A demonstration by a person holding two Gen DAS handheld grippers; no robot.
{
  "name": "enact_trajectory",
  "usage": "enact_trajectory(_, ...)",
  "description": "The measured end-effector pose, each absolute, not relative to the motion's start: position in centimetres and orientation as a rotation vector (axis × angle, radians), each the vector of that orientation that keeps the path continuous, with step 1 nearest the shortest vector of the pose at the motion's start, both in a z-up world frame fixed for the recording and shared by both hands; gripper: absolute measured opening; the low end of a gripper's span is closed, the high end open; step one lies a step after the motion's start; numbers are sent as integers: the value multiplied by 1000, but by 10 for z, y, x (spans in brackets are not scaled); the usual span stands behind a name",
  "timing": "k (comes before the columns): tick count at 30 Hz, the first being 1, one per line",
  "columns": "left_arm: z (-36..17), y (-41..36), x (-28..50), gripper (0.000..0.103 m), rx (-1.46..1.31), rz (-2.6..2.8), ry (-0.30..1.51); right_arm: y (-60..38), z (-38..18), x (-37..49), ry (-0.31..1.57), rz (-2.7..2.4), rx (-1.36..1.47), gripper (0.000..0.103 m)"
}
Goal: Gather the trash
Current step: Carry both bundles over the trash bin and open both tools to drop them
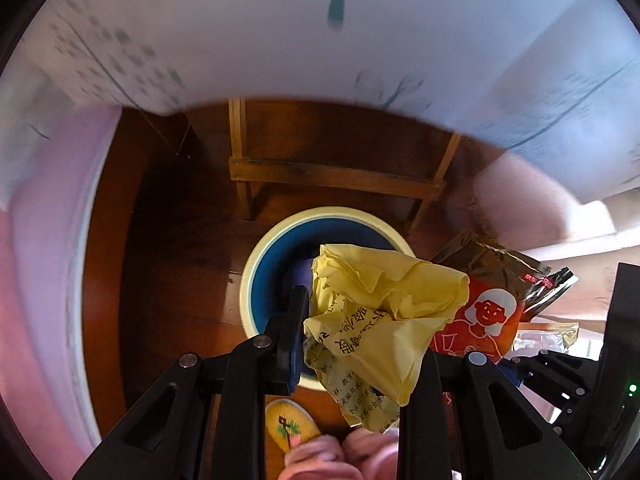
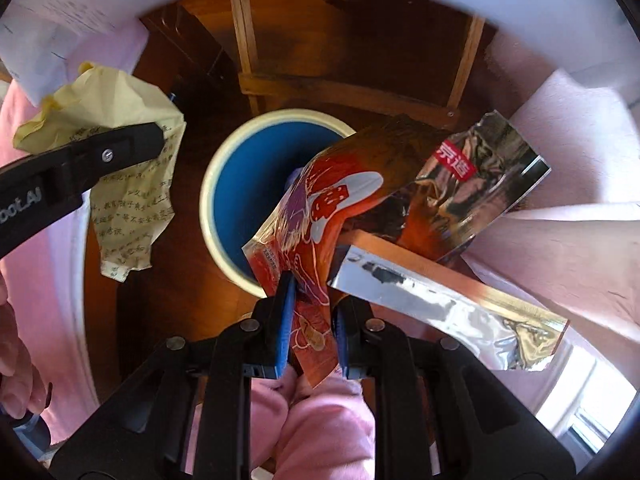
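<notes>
Overhead, the left gripper (image 1: 356, 344) pinches a crumpled yellow printed paper (image 1: 380, 312) above the round cream-rimmed blue bin (image 2: 224, 184) on the wooden floor (image 1: 168, 240); rightward, the right gripper (image 2: 312, 312) clamps a shiny red-and-silver foil snack bag (image 2: 360, 200) over the bin's rim.

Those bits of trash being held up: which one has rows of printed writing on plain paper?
The crumpled yellow paper, held in the left tool. The right tool grips a glossy red foil wrapper with a cartoon picture, above the blue bin.
</notes>
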State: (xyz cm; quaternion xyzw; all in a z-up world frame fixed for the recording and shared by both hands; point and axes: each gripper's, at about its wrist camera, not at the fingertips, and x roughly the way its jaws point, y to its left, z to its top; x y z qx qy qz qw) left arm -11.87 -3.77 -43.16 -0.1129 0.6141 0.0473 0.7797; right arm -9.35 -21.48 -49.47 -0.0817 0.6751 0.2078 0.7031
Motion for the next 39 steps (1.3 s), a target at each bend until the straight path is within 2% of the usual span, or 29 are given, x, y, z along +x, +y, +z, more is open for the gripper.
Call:
enact_trajectory(5, -462, -35, -115, 24, -254, 122, 1351, -216, -520, -99, 1522, 476, -187, 16)
enact_trajectory(14, -494, -37, -113, 24, -273, 105, 1393, -215, -530, -77, 1536, 509, -195, 16)
enact_trajectory(17, -504, -37, -111, 29, -262, 102, 1420, -209, -536, -68, 1537, 507, -198, 16)
enact_trajectory(20, -509, -32, -110, 45, -265, 93, 1428, -205, -542, -61, 1539, 502, -190, 26)
enact_trajectory(22, -512, -28, -109, 82, -260, 98, 1430, -206, -544, -57, 1540, 496, -172, 41)
enact_trajectory(23, -511, -26, -110, 87, -261, 100, 1428, -203, -546, -57, 1542, 491, -166, 47)
enact_trajectory(24, -510, -23, -111, 88, -264, 104, 1418, -204, -550, -55, 1544, 486, -154, 57)
enact_trajectory(25, -509, -21, -112, 88, -262, 109, 1415, -206, -550, -53, 1542, 481, -139, 61)
enact_trajectory(32, -495, -8, -124, 88, -221, 166, 1404, -218, -542, -56, 1544, 451, -70, 61)
enact_trajectory(39, -426, -7, -135, 88, -219, 180, 1370, -234, -497, -63, 1531, 445, -19, 61)
